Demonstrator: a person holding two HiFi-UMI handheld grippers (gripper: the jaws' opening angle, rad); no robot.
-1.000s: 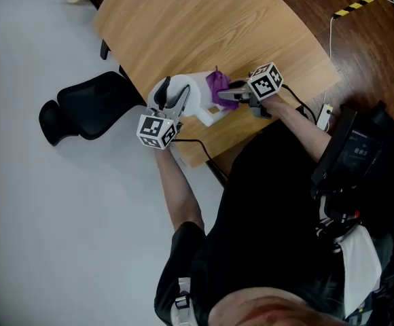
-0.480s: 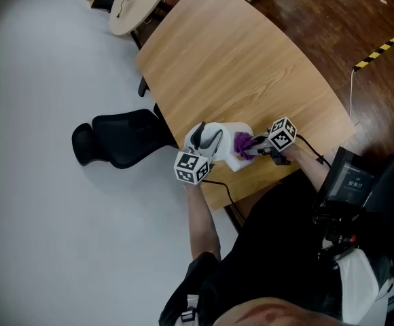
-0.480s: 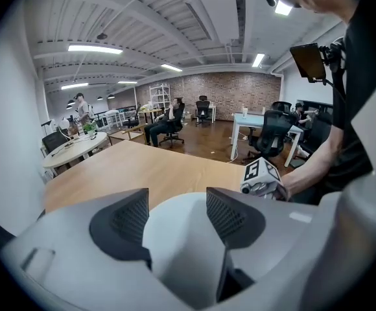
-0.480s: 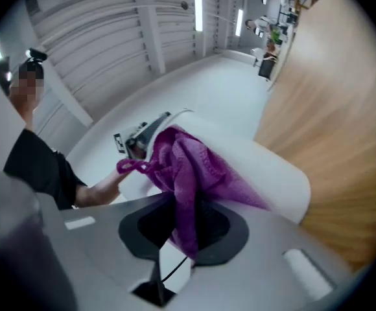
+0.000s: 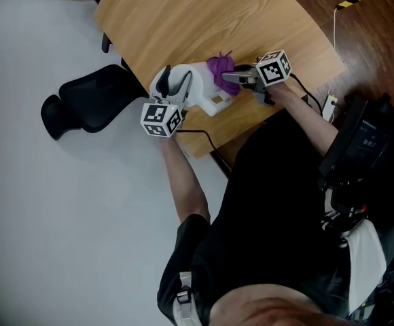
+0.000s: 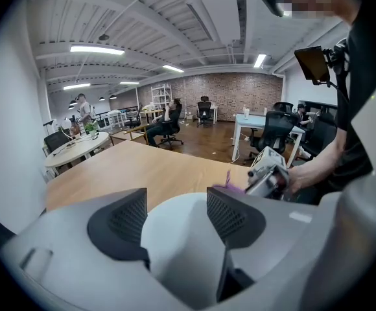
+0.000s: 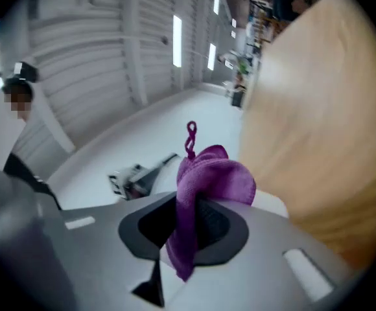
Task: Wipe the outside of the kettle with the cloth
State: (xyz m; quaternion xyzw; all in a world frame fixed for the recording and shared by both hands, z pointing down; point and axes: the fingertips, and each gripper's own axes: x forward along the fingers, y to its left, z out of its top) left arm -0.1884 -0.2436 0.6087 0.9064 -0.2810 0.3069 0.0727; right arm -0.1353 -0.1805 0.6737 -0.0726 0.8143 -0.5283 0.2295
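Clamping the left gripper's [image 5: 175, 91] jaws on the white kettle's [image 5: 201, 92] body, with the wooden table [image 5: 204, 19] under the kettle; pinching the purple cloth [image 5: 219, 66] in the right gripper's [image 5: 234, 79] closed jaws, pressing it against the kettle's far right side.

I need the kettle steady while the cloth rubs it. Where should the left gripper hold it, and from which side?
Grip the kettle by its rounded white body, probably from the side away from the cloth, as the left gripper does: its jaws straddle the curve, leaving the cloth side free for the right gripper.
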